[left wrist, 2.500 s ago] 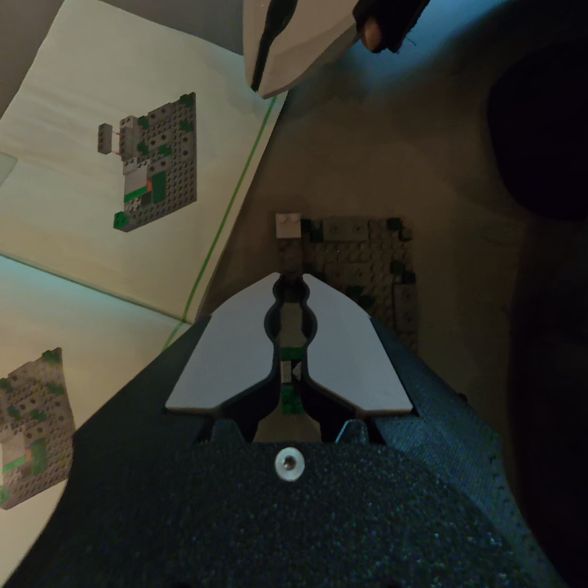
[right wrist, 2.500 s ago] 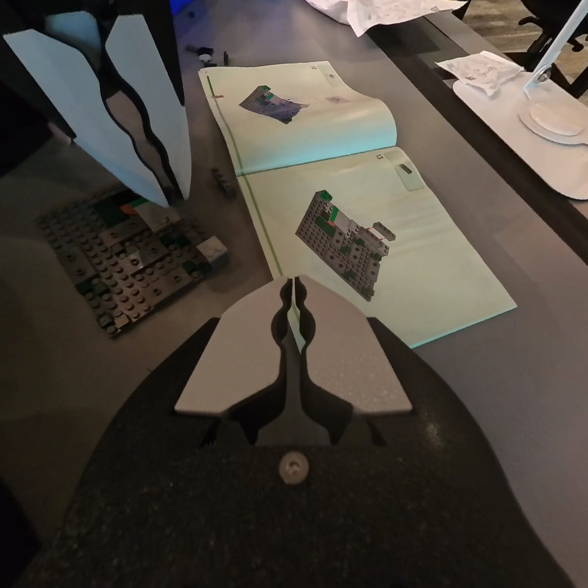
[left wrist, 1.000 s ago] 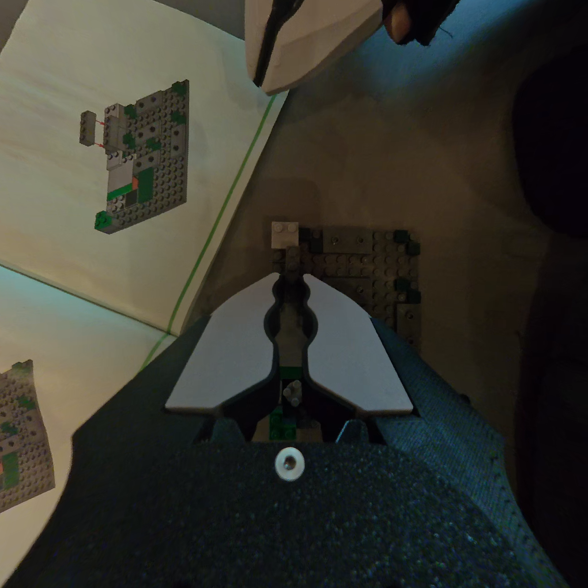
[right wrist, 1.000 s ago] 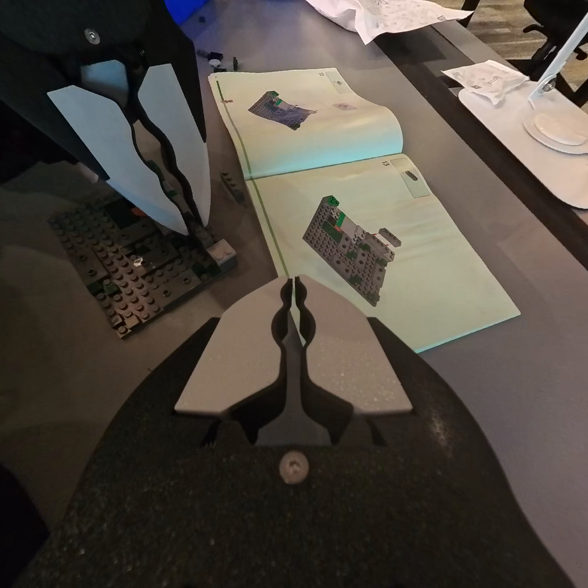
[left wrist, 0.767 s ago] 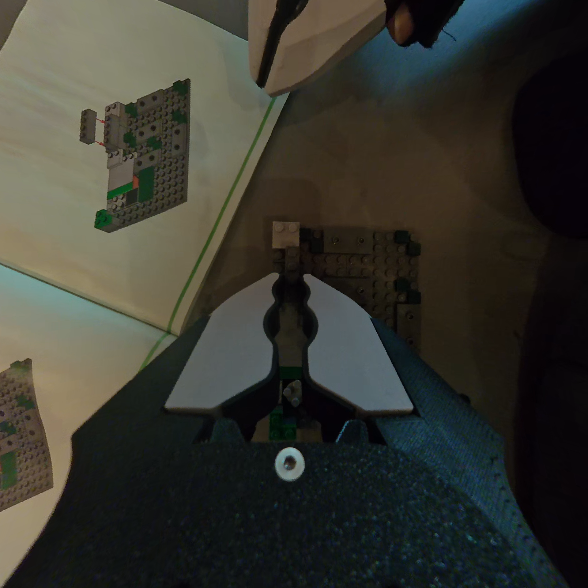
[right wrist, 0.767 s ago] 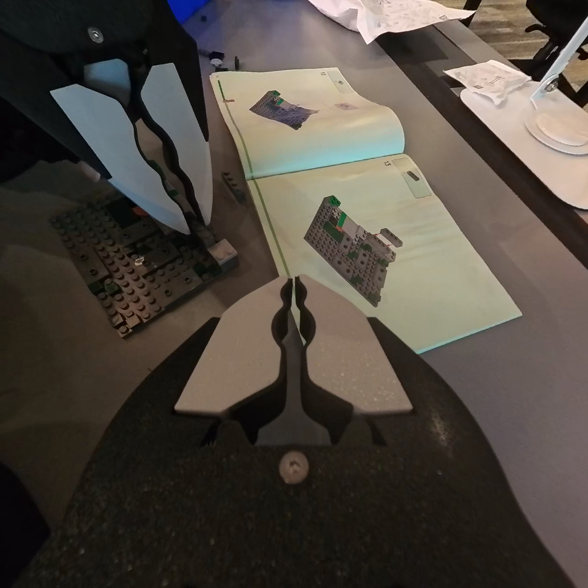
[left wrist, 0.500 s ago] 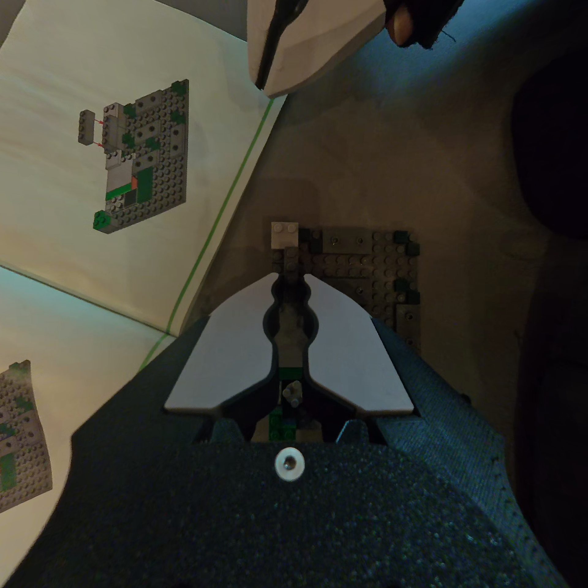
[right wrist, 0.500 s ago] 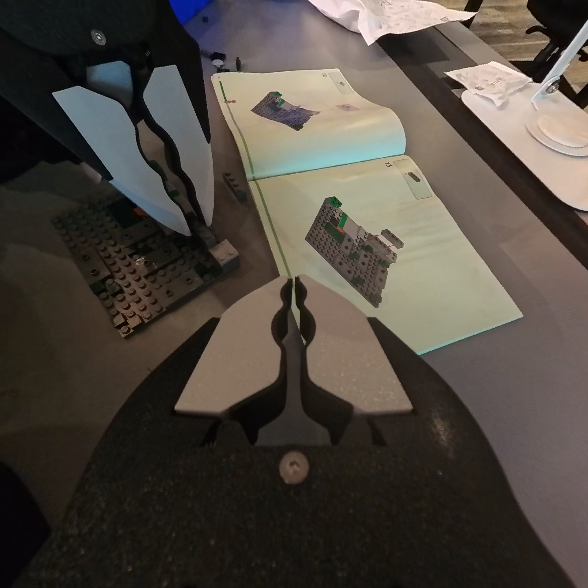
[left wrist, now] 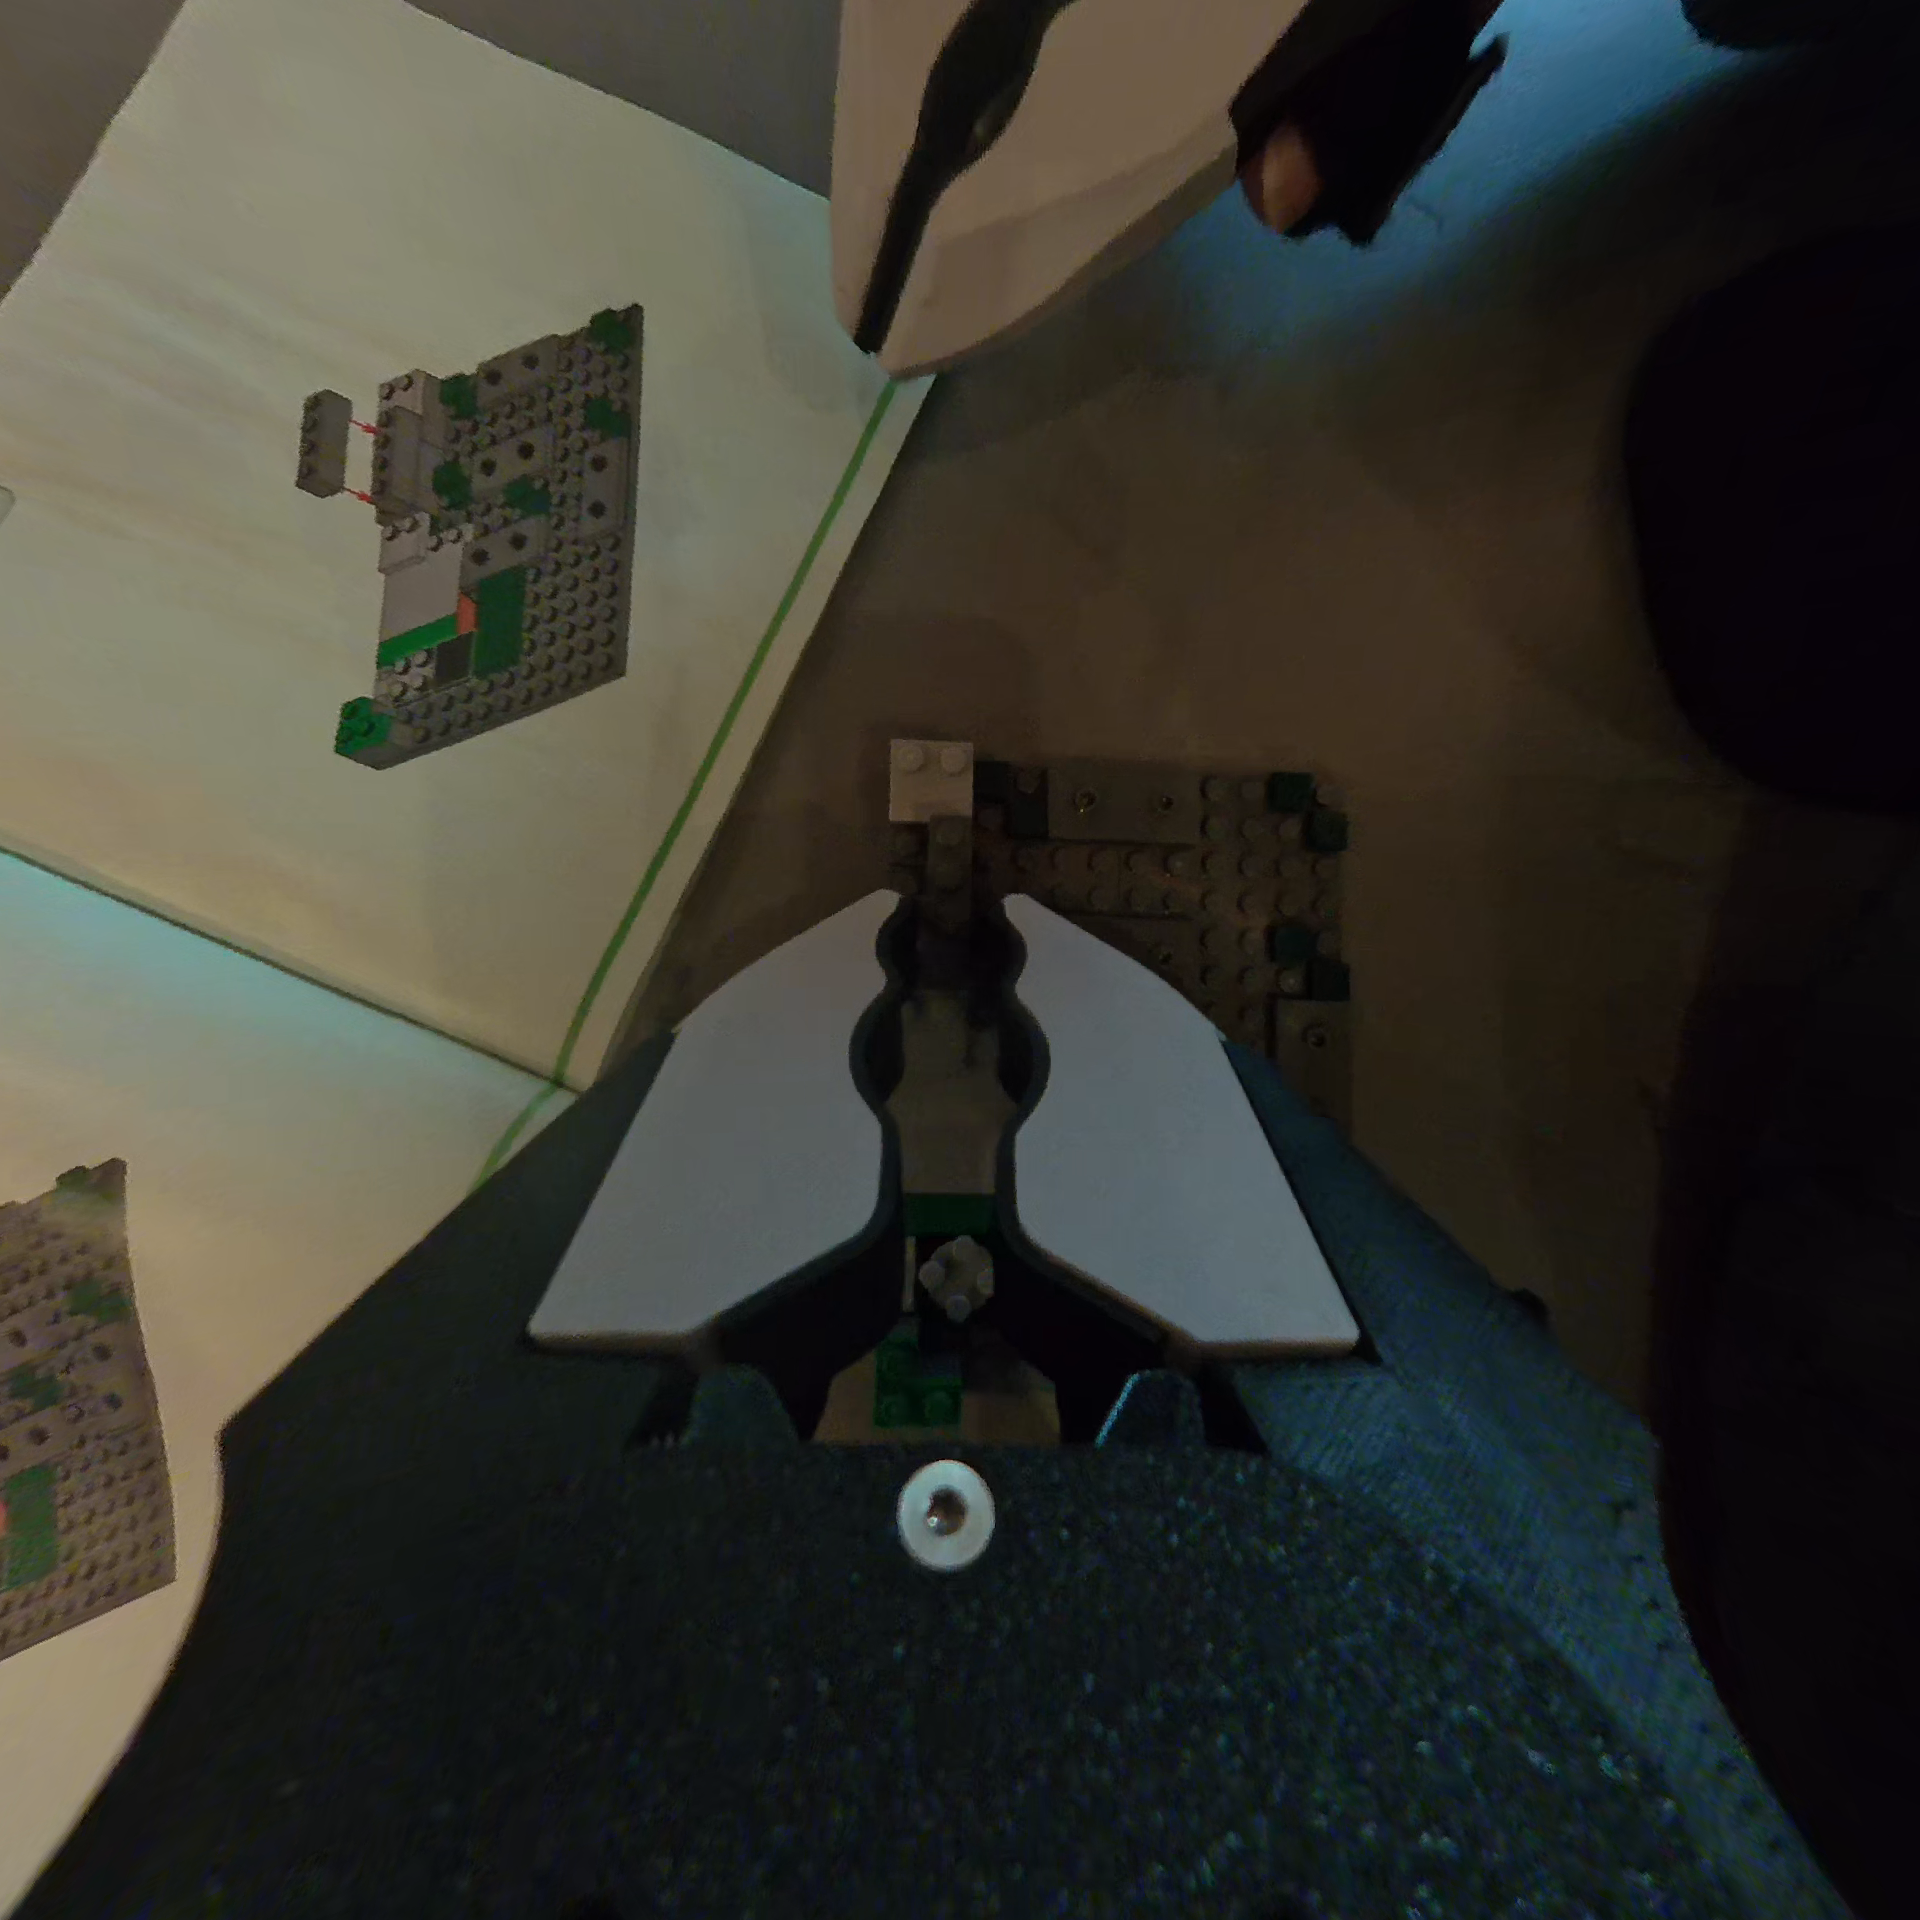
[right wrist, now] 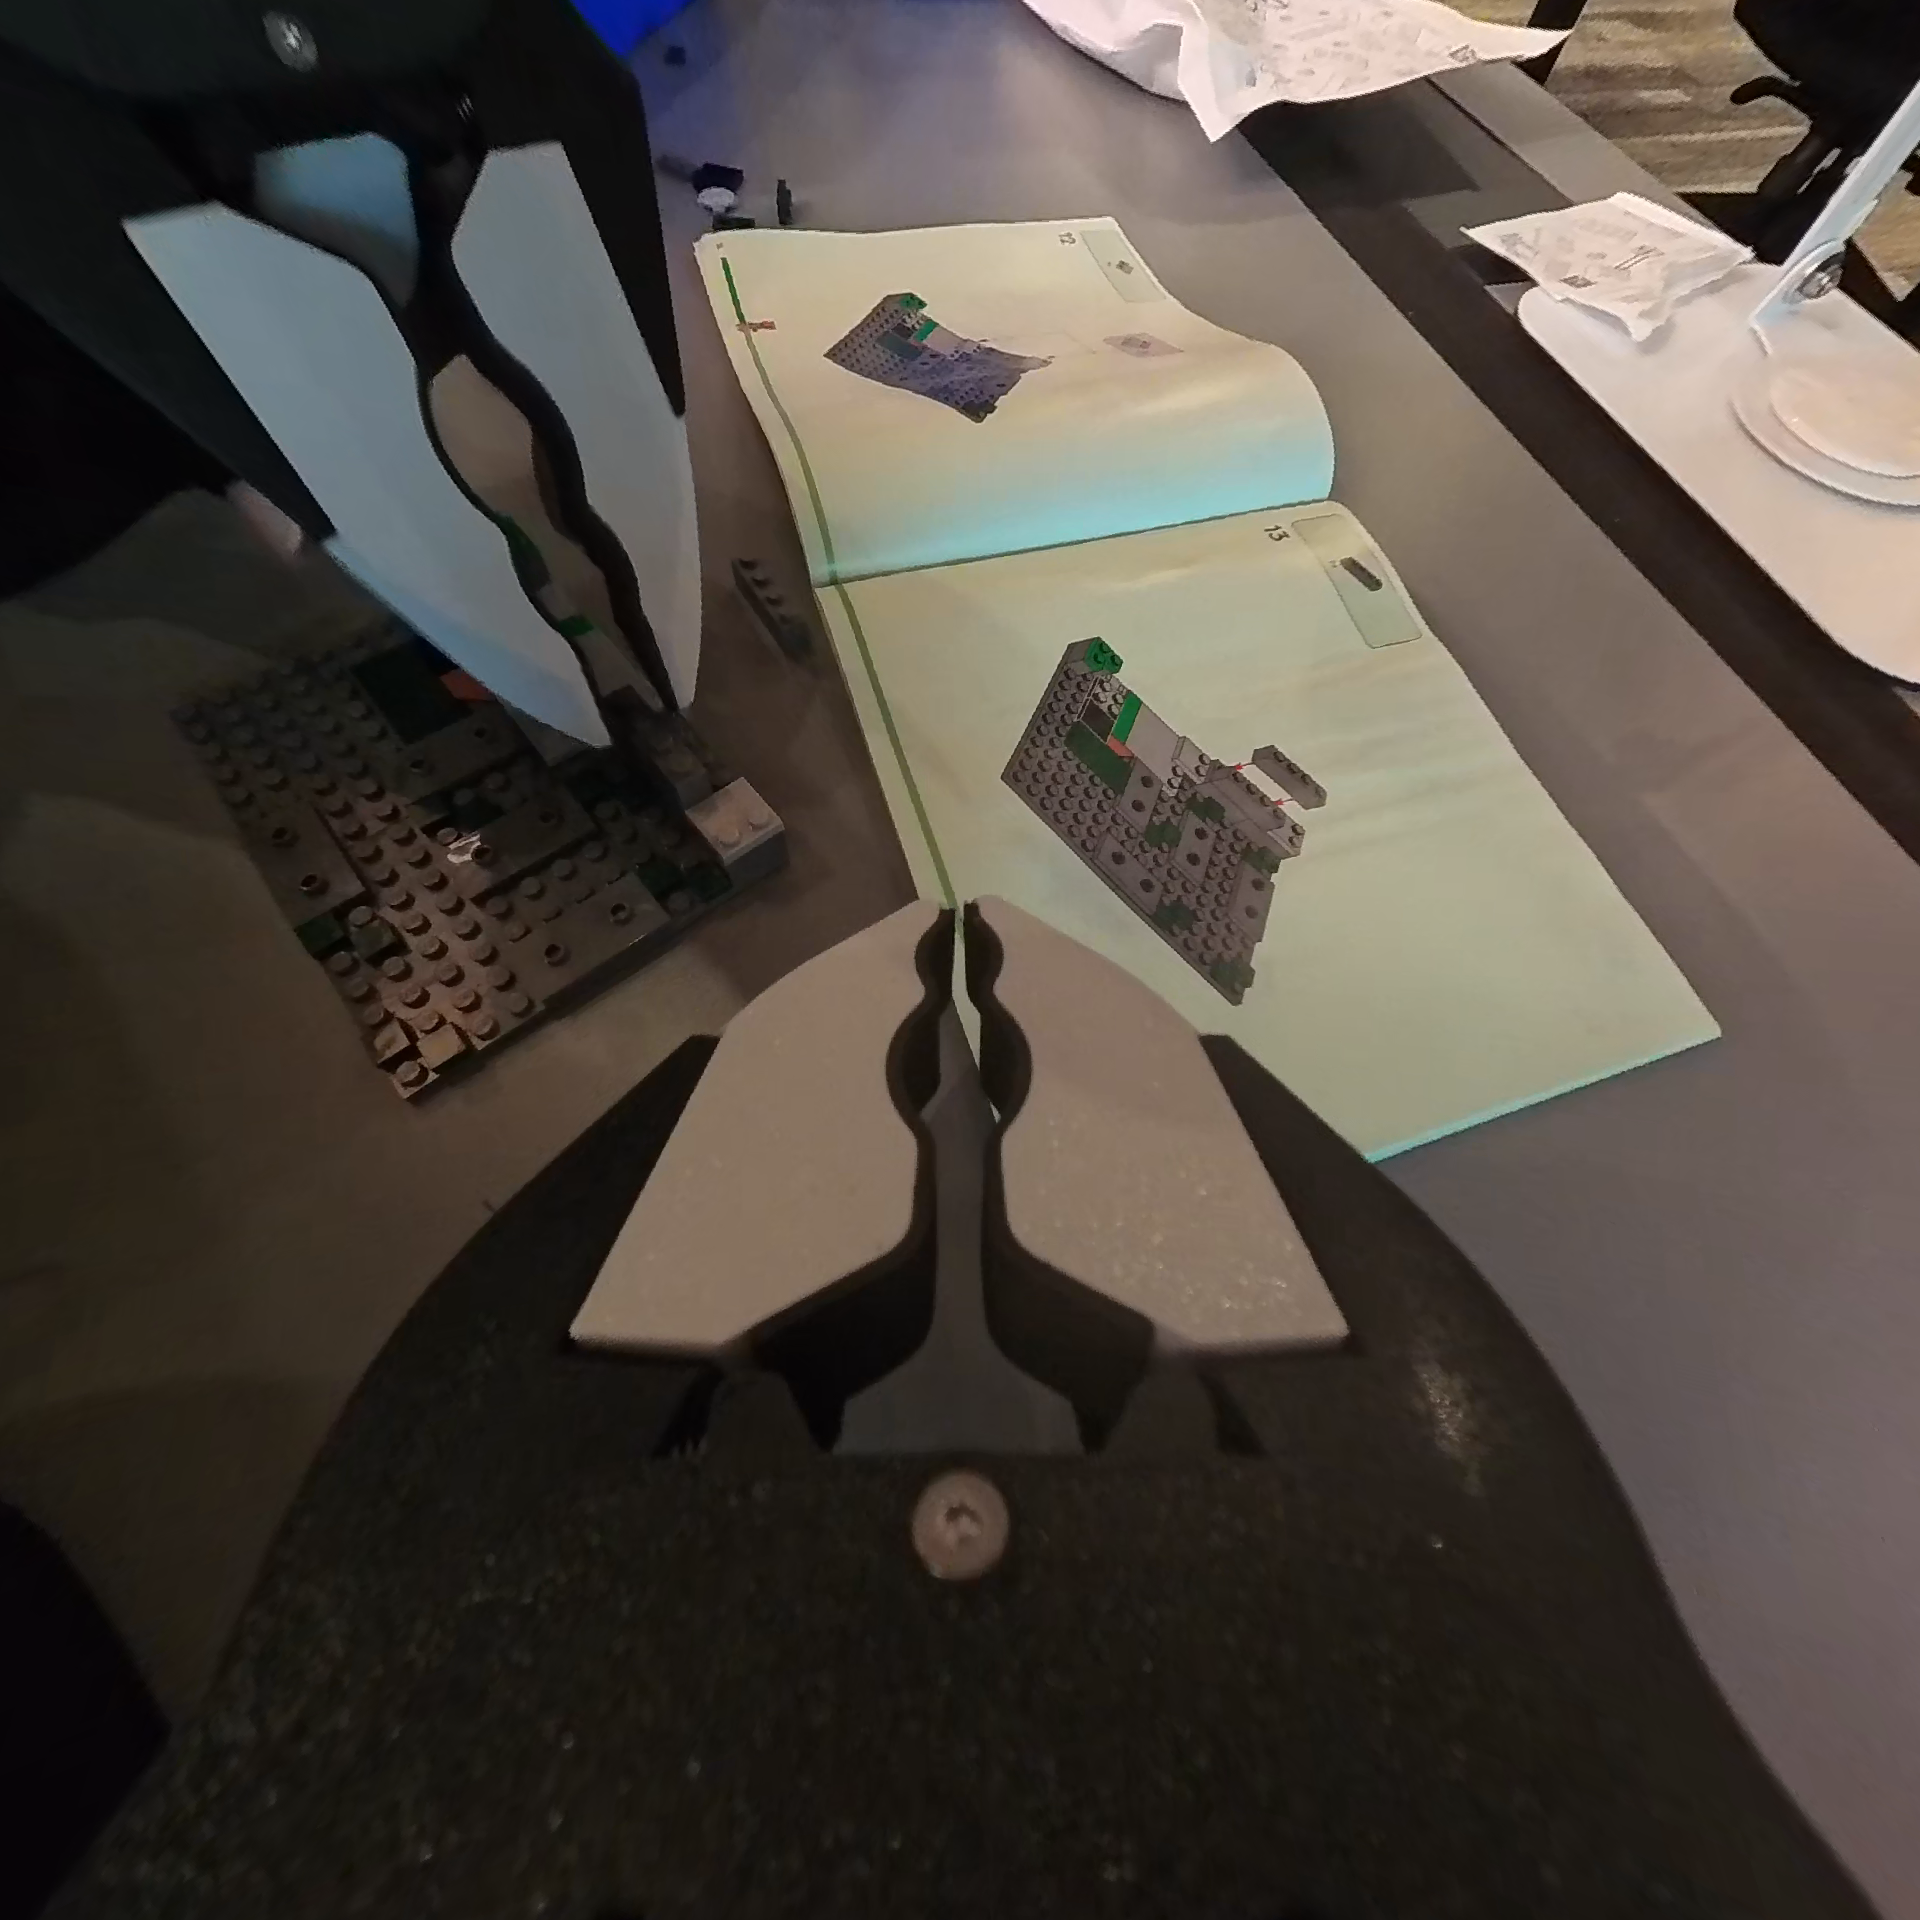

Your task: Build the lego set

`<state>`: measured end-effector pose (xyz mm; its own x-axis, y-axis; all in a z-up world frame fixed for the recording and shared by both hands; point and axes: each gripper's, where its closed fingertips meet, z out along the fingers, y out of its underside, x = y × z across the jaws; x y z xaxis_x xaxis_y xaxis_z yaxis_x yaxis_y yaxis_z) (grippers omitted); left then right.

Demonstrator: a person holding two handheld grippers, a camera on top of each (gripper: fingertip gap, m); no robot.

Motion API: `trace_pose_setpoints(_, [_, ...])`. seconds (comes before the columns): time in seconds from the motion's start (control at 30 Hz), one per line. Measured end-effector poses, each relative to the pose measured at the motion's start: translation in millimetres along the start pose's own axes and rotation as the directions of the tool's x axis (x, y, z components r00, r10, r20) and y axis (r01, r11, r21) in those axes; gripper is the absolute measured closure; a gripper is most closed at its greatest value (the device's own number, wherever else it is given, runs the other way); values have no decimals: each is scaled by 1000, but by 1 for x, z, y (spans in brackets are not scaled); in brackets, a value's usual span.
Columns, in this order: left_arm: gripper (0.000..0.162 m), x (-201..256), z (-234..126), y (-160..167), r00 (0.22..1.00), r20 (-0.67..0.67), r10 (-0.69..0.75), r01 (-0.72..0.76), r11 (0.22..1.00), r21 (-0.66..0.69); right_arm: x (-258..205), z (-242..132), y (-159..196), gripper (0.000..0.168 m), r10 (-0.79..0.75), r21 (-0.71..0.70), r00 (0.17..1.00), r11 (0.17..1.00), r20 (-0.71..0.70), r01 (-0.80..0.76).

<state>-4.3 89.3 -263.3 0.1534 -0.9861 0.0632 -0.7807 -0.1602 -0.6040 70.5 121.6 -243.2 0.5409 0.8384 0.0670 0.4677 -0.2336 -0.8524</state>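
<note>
A dark grey studded baseplate (left wrist: 1174,883) (right wrist: 436,914) with grey and green pieces lies on the grey table. A light grey 2x2 brick (left wrist: 930,779) (right wrist: 740,821) sits at its corner. My left gripper (left wrist: 950,904) (right wrist: 636,727) points down at that corner. It is shut on a dark grey brick (left wrist: 948,847) (right wrist: 670,764) that rests on the plate beside the light grey brick. My right gripper (right wrist: 958,909) is shut and empty, above the table by the booklet's edge. It also shows in the left wrist view (left wrist: 878,338).
An open instruction booklet (right wrist: 1091,499) (left wrist: 260,260) lies right of the plate. A loose dark brick (right wrist: 771,608) lies between them. Small parts (right wrist: 727,192) lie farther back. Crumpled white paper (right wrist: 1299,52) and a white lamp base (right wrist: 1766,343) stand at the far right. Left tips to right tips: about 9 centimeters.
My left gripper has moved across the plate to the corner by the light grey brick and come down there with the dark brick. My right gripper has hardly moved.
</note>
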Motion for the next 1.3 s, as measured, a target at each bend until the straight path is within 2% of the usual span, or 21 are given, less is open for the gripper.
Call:
trace_pose_setpoints(0.2, [145, 0, -10, -7, 1000, 4, -11, 10, 999, 41, -4, 1, -1, 166, -10, 15, 1000, 1000, 22, 9])
trace_pose_setpoints(0.33, [145, -4, -19, -5, 999, 28, -26, 24, 998, 60, -17, 5, -10, 152, -76, 57, 993, 996, 88, 71])
trace_pose_setpoints(0.53, [143, -4, -28, 10, 998, 52, -38, 35, 998, 45, -45, 26, -5, 141, -227, 4, 932, 972, 282, 236])
trace_pose_setpoints(0.7, [143, -1, -35, 25, 994, 75, -82, 78, 995, 61, -52, 44, 4, 135, -229, -56, 886, 960, 404, 274])
trace_pose_setpoints(0.9, [144, 4, -38, 40, 986, 55, -155, 149, 984, 101, -56, 51, 4, 137, -207, -70, 851, 959, 483, 273])
trace_pose_setpoints(1.1, [144, 2, -41, 40, 984, 26, -177, 172, 976, 131, -57, 52, 6, 150, -216, -76, 841, 954, 496, 289])
trace_pose_setpoints(1.3, [143, 1, -39, 38, 985, 20, -171, 167, 976, 141, -58, 53, 8, 150, -222, -85, 839, 949, 497, 302])
